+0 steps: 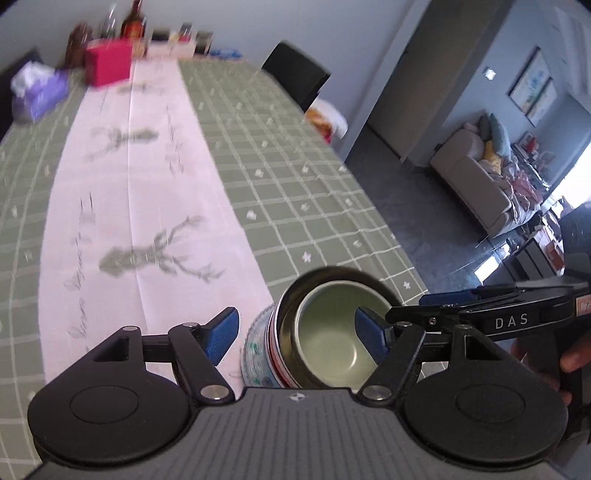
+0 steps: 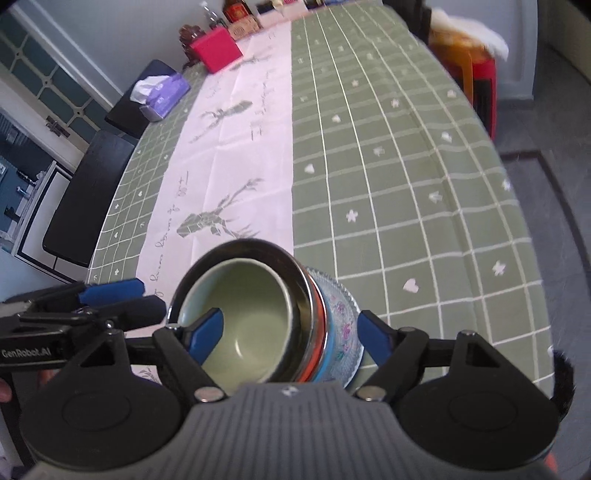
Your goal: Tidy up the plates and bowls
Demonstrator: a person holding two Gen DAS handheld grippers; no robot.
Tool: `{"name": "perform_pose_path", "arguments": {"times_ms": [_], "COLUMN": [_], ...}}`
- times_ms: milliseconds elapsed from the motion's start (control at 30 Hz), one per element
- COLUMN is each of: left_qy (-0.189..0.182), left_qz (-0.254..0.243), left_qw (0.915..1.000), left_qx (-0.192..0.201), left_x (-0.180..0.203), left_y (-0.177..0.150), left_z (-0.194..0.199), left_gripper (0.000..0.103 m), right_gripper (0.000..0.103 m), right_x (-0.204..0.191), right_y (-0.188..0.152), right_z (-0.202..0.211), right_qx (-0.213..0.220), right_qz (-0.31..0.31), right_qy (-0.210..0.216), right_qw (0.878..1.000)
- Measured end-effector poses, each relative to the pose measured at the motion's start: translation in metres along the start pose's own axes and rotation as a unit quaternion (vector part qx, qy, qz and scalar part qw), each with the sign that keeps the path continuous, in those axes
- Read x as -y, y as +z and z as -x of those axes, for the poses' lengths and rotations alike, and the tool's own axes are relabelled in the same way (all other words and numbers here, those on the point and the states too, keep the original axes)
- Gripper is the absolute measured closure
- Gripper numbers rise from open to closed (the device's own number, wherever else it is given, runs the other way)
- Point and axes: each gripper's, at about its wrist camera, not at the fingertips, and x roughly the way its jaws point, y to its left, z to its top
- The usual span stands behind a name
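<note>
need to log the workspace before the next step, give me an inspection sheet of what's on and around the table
surface: long table under a green checked cloth, with a white deer-print runner down its middle
job's things: green bowl nested inside a metal bowl, stacked on a patterned glass plate near the table's close end
clutter: red box, purple tissue pack, bottles and small boxes at the far end
grippers: left gripper and right gripper both open over the stack, holding nothing
cables: nothing seen
surroundings: black chair, dark bench, sofa with cushions, framed pictures on the wall
</note>
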Motion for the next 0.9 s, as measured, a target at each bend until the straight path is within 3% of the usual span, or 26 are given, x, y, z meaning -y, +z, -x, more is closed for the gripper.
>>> {"name": "perform_pose_path", "arguments": {"times_ms": [100, 233, 300, 400, 567, 633, 667, 900], "left_qy": [0.014, 0.026, 0.038, 0.05, 0.087, 0.101, 0.111, 0.181], "left_qz": [-0.053, -0.08, -0.104, -0.138, -0.149, -0.142, -0.139, -0.117], "left_qw": [0.9973, 0.9895, 0.9815, 0.9659, 0.9445, 0.9375, 0.9351, 0.9282], "left_qx": [0.049, 0.117, 0.156, 0.213, 0.28, 0.301, 0.307, 0.303], "left_x": [0.017, 0.033, 0.041, 0.053, 0.063, 0.065, 0.067, 0.072], "left_y": [-0.007, -0.022, -0.033, -0.051, -0.083, -0.097, -0.103, -0.133], "left_z": [0.024, 0.054, 0.069, 0.086, 0.098, 0.099, 0.099, 0.091], "left_gripper": [0.019, 0.022, 0.027, 0.027, 0.027, 0.024, 0.018, 0.005], "right_gripper": [0.024, 0.024, 0.024, 0.024, 0.019, 0.018, 0.016, 0.003], "right_x": [-0.014, -0.03, -0.037, -0.045, -0.054, -0.056, -0.058, -0.069], "right_y": [-0.01, -0.031, -0.044, -0.067, -0.112, -0.131, -0.14, -0.197], "right_z": [0.025, 0.054, 0.068, 0.087, 0.1, 0.102, 0.102, 0.097], "right_qx": [0.042, 0.096, 0.125, 0.173, 0.246, 0.278, 0.29, 0.355], "right_qz": [0.043, 0.086, 0.108, 0.134, 0.157, 0.16, 0.159, 0.135], "right_qy": [-0.014, -0.02, -0.022, -0.032, -0.036, -0.031, -0.03, -0.048], "right_qw": [0.998, 0.991, 0.986, 0.975, 0.956, 0.947, 0.943, 0.924]}}
